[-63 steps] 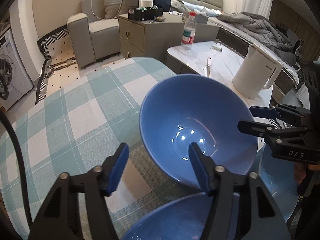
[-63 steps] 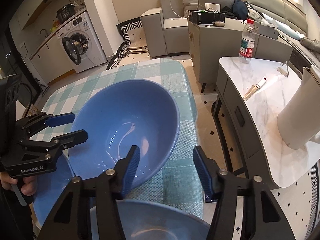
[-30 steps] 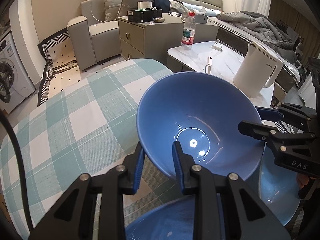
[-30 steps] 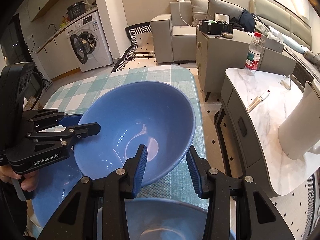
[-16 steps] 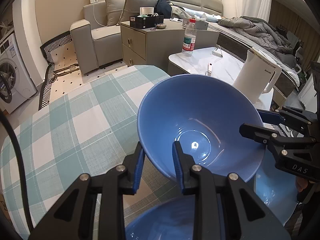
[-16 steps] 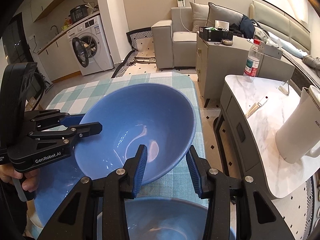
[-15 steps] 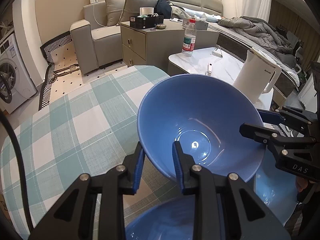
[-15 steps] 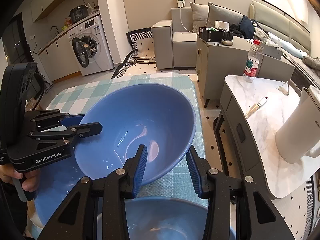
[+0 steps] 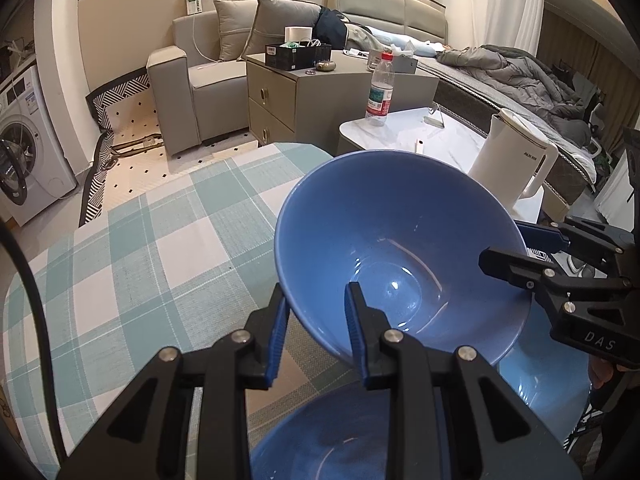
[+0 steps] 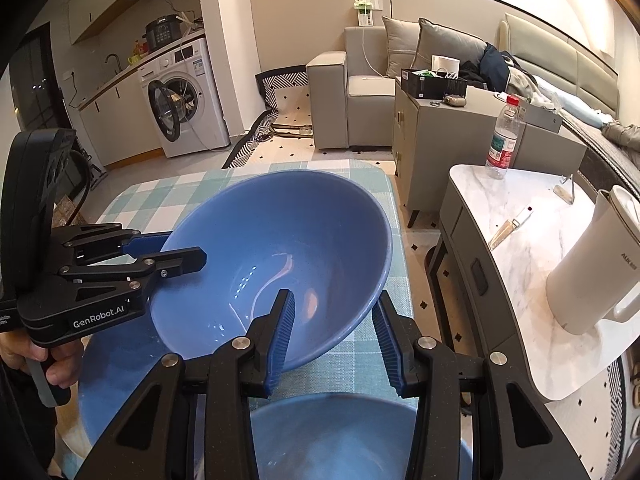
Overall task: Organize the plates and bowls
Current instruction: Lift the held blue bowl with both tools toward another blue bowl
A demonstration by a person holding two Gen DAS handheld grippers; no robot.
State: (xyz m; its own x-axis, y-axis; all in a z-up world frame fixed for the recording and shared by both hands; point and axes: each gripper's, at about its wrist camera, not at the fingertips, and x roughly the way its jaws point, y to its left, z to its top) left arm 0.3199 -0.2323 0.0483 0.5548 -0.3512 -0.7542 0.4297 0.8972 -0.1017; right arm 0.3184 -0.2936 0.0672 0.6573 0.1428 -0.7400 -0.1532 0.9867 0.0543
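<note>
Blue is the colour of the big bowl (image 9: pixel 400 240), and it is up in the air, tipped, between both tools. The left gripper (image 9: pixel 316 324) has one finger inside the bowl and one outside. Its jaws are pinching the near rim. I think that pinch is what keeps the bowl up off the checked cloth (image 9: pixel 160 248).

The right gripper (image 10: pixel 334 332) is at the other side of the rim. One finger is inside the bowl and one is outside. The gap between its jaws looks wide, and I cannot tell if they press the rim or only sit around it. Two tools on one bowl is probably to keep it from tipping over, because it is wide and smooth.

Nothing is in the big bowl. It is shiny and bare inside.

Right under each pair of jaws, closest to the cameras, sits a second blue bowl (image 9: pixel 340 440). It has nothing in it either. I think the big bowl is meant to be stacked with it. A blue plate (image 9: pixel 552 384) lies under the right gripper, below the lifted bowl, and what shows of it is bare.

Far past the jaws stands a white kettle (image 9: pixel 512 168) on another table.
</note>
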